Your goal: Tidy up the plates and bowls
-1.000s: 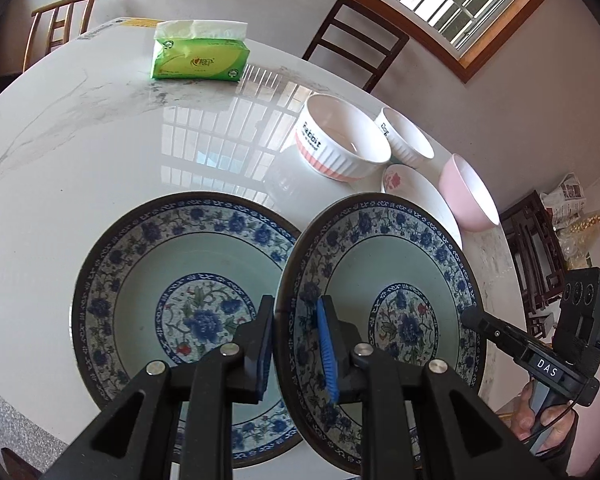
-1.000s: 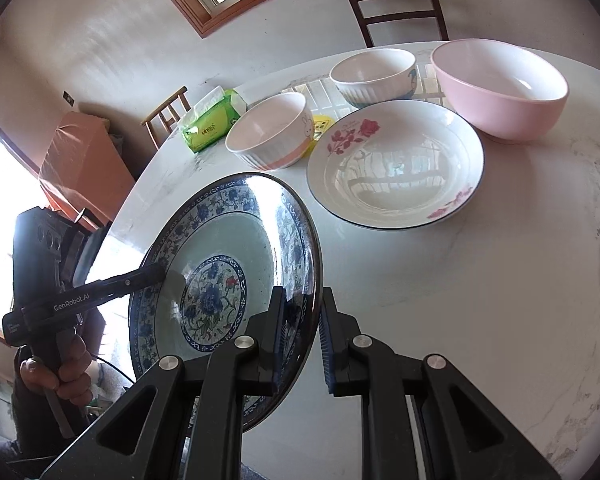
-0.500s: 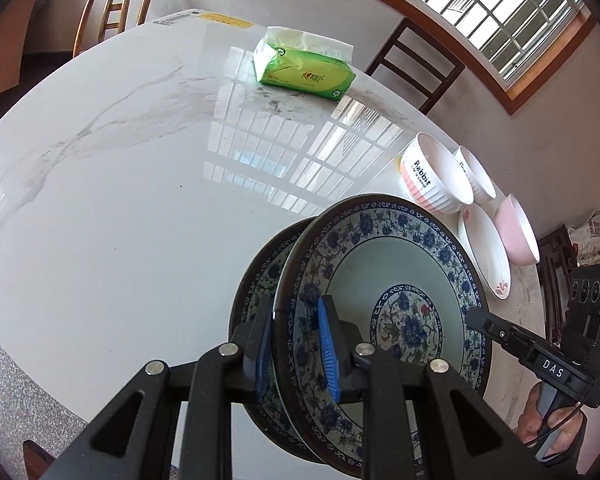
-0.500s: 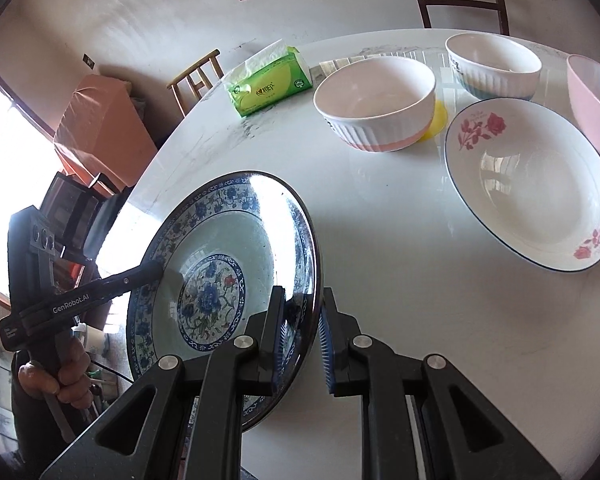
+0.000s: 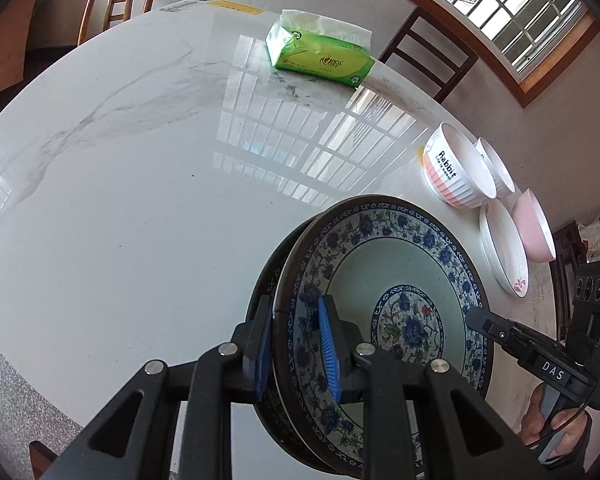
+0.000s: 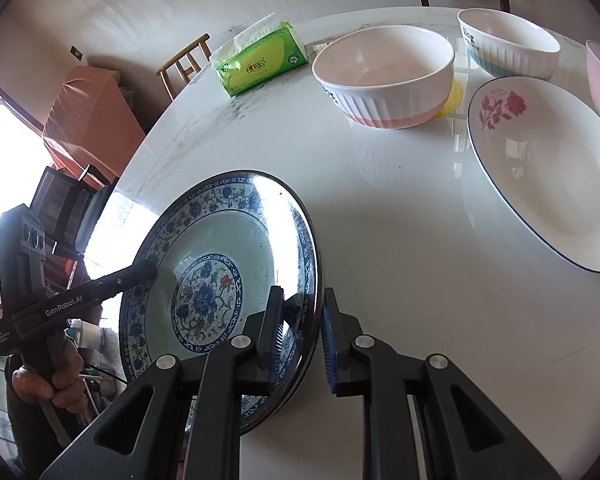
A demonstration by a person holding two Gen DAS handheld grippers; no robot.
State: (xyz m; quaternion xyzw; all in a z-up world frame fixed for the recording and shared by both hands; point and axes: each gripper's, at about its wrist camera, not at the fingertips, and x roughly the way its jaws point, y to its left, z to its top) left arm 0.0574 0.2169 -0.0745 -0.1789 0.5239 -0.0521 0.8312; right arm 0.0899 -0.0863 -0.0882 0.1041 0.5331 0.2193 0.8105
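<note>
Plates now overlap: our left tool [image 5: 294,346] and right tool [image 6: 300,338] have swung the gripped blue-patterned plate [image 5: 384,316] over its twin [image 5: 266,292].

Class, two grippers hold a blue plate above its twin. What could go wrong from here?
The left gripper and right gripper pinch the glossy plate only by its rim; it could slip. The lower plate lies barely offset beneath, so an uneven release may chip both. Both sit near the table edge.
</note>
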